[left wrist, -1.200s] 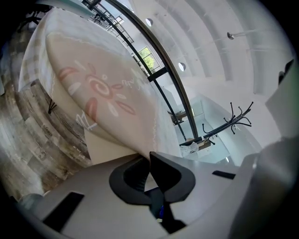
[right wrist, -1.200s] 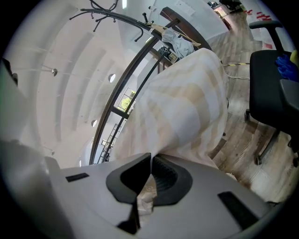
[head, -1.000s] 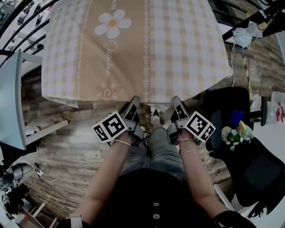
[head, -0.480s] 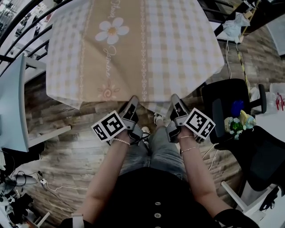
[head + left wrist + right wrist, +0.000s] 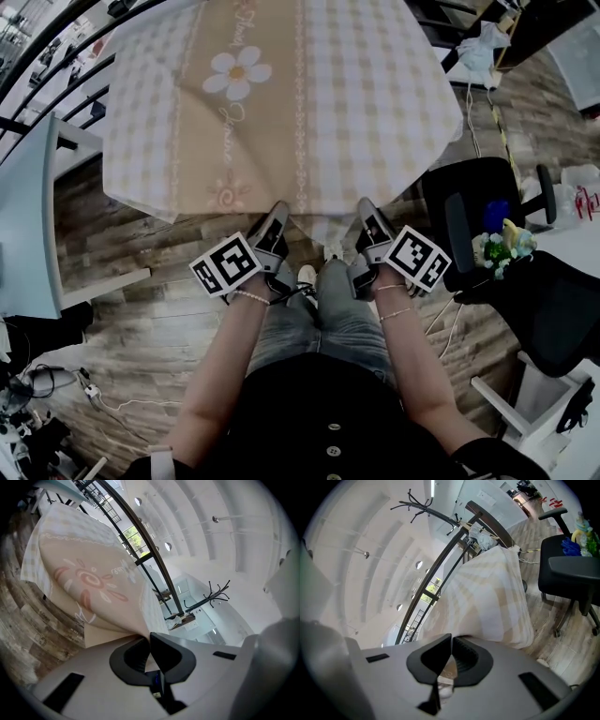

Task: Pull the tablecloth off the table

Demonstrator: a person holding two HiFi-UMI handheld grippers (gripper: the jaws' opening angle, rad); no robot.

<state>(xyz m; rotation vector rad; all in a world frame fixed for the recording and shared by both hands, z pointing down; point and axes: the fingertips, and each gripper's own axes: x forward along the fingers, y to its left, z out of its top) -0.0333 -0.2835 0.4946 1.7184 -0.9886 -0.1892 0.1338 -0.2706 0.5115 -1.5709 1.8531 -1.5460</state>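
If one pinch slips, tablecloth [image 5: 281, 103]: its near edge drops, and it drags crooked or snags on a corner.
Tablecloth place: spread over the table.
Left gripper [image 5: 277, 217]: shut tight on the near edge.
Right gripper [image 5: 367, 214]: shut tight on that edge too.
Arms [image 5: 220, 375]: side by side, reaching forward, grippers tipped a little down.

- Head view: soft, even light falls from above. The pale tablecloth [image 5: 356, 103] shows its pattern sharply, without glare.
- The wooden floor [image 5: 141, 281] looks dimmer, darkest just under the cloth's near edge.
- Strong fisheye distortion bends straight lines near the edges, and the corners fall to black.
- Both gripper views sit inside a round black vignette. The white ceiling [image 5: 225, 536] is very bright, almost washed out, and a window [image 5: 133, 538] glows.
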